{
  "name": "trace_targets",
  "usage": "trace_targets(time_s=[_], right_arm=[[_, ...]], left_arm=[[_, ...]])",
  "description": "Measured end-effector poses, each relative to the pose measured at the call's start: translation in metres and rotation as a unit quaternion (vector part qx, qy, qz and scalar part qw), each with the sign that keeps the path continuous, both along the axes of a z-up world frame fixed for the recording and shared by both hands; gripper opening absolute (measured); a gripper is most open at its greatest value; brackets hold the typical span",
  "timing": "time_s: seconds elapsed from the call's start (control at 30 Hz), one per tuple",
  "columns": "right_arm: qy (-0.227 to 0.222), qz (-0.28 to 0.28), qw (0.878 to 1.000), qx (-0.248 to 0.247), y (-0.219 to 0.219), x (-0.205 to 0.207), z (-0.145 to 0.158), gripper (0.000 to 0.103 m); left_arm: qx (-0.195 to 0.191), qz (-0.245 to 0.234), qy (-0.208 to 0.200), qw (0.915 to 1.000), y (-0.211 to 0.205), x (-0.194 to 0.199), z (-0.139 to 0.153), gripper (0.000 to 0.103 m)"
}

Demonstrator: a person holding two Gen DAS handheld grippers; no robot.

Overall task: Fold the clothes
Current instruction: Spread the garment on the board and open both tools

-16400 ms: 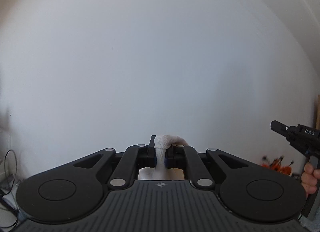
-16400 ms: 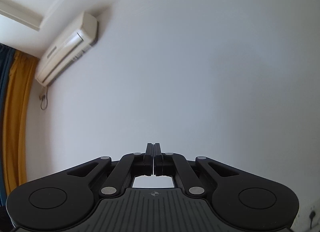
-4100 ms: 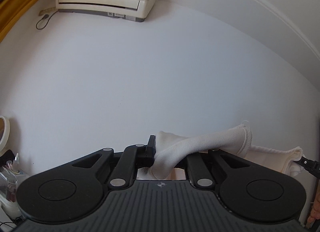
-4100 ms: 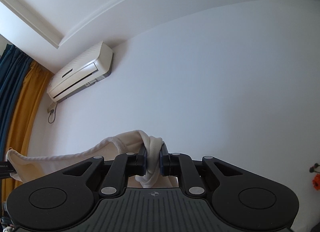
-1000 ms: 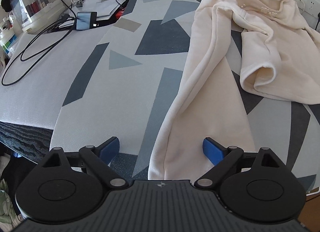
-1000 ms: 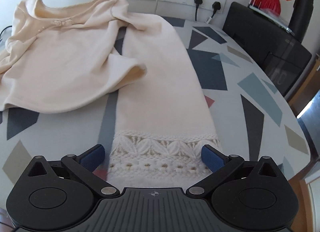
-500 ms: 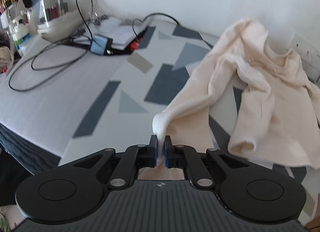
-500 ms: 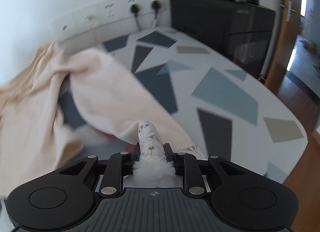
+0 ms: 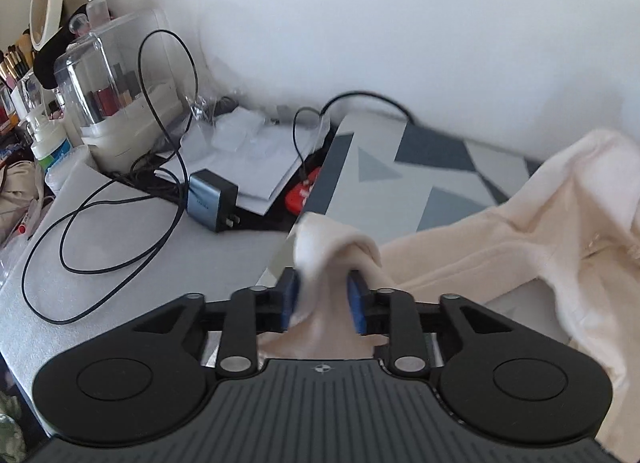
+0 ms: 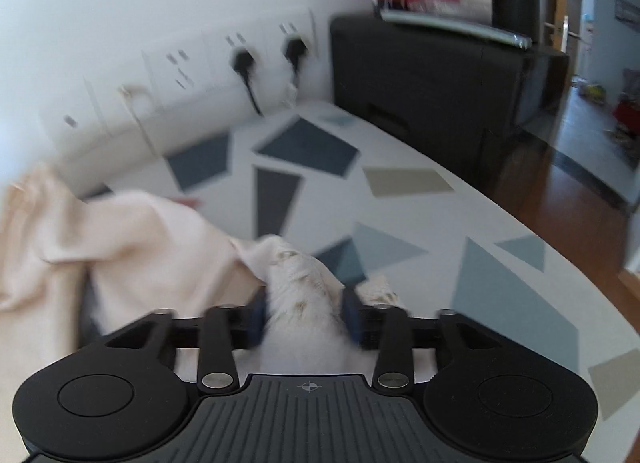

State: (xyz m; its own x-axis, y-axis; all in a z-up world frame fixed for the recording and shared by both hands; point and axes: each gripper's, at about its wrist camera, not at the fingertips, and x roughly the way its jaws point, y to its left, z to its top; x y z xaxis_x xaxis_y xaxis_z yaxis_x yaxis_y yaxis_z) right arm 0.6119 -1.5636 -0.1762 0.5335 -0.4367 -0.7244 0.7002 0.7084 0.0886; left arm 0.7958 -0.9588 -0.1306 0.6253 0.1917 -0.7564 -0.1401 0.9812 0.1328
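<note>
A cream garment [image 9: 520,239] lies rumpled on the table [image 9: 400,183] with its grey and blue geometric cover. My left gripper [image 9: 322,299] has its jaws opening, and a bunched plain edge of the garment [image 9: 336,243] sits loosely between the blue pads. In the right wrist view the same garment [image 10: 120,239] spreads to the left. My right gripper [image 10: 304,315] is opening too. The lace hem [image 10: 304,279] still fills the gap between its pads.
Left of the cover are a grey charger [image 9: 212,203], a looping black cable [image 9: 100,247], papers [image 9: 248,155] and a clear cosmetics box [image 9: 116,103]. Wall sockets [image 10: 240,59] and a black cabinet [image 10: 440,75] stand behind. The table's curved edge drops to a wooden floor [image 10: 580,215].
Both grippers closed on the garment's lower edge, lifted it and carried it toward the wall. Since half a second ago both pairs of jaws have parted around the cloth.
</note>
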Motion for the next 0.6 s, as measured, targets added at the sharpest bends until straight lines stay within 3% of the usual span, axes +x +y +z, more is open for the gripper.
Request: trace_targets(time_s=[0.03,0.1,0.37,0.6], right_arm=[[0.014,-0.004,1.0,-0.011,0.0,0.001,-0.001,0.071],[0.037,-0.011,0.999,-0.027,-0.001,0.0,-0.001,0.088],[0.006,0.008,1.0,-0.001,-0.004,-0.044,0.035,0.093],[-0.055,0.011,0.998,-0.008,0.01,-0.087,0.069,0.096]], left_arm=[[0.012,-0.003,0.003,0.9999,-0.003,-0.001,-0.004,0.062],[0.01,-0.017,0.003,0.9998,-0.004,-0.006,-0.005,0.075],[-0.027,-0.093,-0.031,0.9948,0.0,-0.037,0.028,0.087],[-0.063,-0.15,-0.056,0.9851,0.005,-0.075,0.052,0.088]])
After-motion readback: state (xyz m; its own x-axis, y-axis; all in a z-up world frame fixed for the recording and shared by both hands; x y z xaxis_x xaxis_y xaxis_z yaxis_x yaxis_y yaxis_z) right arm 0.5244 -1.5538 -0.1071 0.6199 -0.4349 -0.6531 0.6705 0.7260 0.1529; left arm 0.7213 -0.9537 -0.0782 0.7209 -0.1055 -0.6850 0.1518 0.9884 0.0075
